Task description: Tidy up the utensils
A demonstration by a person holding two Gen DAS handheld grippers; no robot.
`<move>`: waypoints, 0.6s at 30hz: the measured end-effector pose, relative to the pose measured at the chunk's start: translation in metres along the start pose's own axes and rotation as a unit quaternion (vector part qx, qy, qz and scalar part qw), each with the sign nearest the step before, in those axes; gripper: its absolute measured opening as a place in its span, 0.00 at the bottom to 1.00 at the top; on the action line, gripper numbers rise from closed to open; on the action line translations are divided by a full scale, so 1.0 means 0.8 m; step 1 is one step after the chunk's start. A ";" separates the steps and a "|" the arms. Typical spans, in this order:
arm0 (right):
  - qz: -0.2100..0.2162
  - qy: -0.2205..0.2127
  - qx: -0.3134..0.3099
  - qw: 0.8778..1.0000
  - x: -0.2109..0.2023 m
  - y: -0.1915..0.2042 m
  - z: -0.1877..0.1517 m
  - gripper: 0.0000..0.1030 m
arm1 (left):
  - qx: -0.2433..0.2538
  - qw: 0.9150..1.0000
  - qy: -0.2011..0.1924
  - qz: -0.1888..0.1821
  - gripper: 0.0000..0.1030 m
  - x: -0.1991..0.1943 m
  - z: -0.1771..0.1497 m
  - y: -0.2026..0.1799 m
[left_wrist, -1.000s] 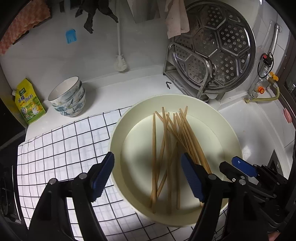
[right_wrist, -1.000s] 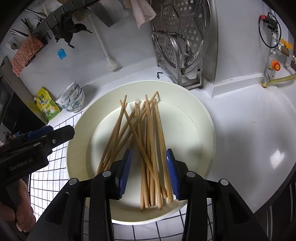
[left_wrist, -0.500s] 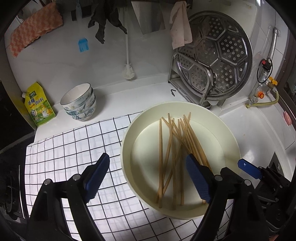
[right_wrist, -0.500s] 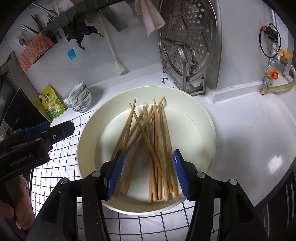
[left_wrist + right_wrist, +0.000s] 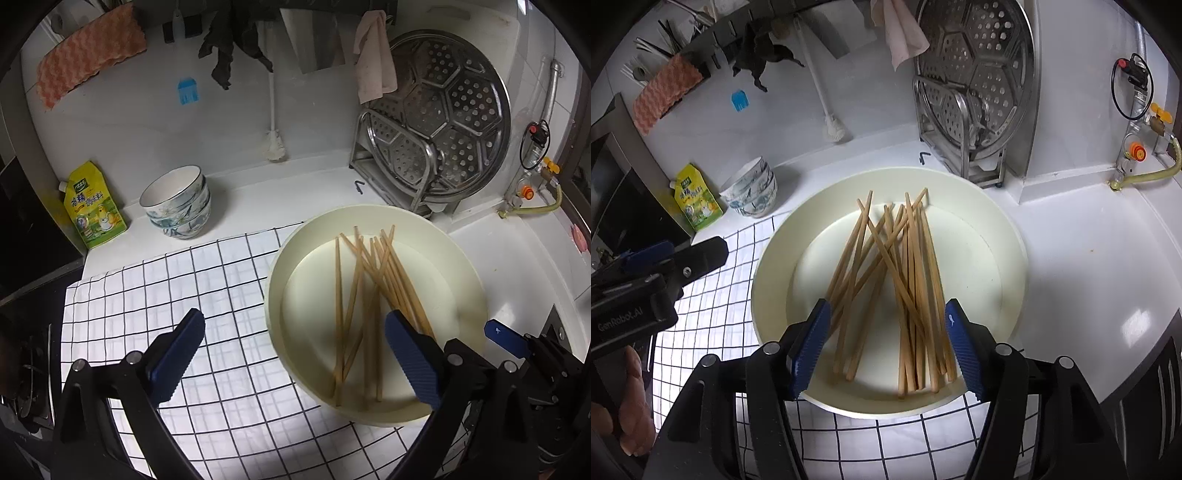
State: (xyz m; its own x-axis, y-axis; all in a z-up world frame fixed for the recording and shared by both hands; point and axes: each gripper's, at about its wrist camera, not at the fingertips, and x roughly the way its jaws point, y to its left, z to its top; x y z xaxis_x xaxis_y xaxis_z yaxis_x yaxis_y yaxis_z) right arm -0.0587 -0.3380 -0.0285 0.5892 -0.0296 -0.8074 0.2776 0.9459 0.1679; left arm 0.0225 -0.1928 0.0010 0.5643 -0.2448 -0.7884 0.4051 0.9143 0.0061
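Several wooden chopsticks (image 5: 369, 288) lie loose and crossed in a wide cream basin (image 5: 369, 216) that stands half on a checked cloth. My left gripper (image 5: 295, 358) hovers over the basin's near left rim. Its jaws are opening wide and nothing is between the pads. My right gripper (image 5: 886, 349) hangs over the near ends of the chopsticks (image 5: 901, 273) in the basin (image 5: 768, 266). Its jaws are opening too, and the pads touch no stick. Each gripper shows at the edge of the other's view: the left gripper (image 5: 665, 266), the right gripper (image 5: 509, 336).
A white cloth with black checks (image 5: 166, 295) covers the near counter. A stack of patterned bowls (image 5: 177, 203) and a yellow pouch (image 5: 92, 206) stand at the back left. A steel steamer plate on a rack (image 5: 436, 122) leans at the back right, by a gas valve (image 5: 528, 192).
Both grippers have drawn back and up from the basin, and their jaws have spread wider. The chopsticks lie where they were.
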 end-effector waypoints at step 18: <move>-0.009 0.002 -0.005 1.000 0.000 0.008 -0.003 0.61 | 0.000 1.000 0.006 0.013 0.94 -0.002 -0.003 0.008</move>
State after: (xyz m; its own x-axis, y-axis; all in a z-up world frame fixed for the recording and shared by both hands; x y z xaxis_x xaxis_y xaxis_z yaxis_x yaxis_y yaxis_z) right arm -0.0588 -0.3308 -0.0285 0.5810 -0.0446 -0.8127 0.2808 0.9482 0.1488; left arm 0.0224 -0.1861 0.0013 0.5666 -0.2164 -0.7951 0.3901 0.9204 0.0274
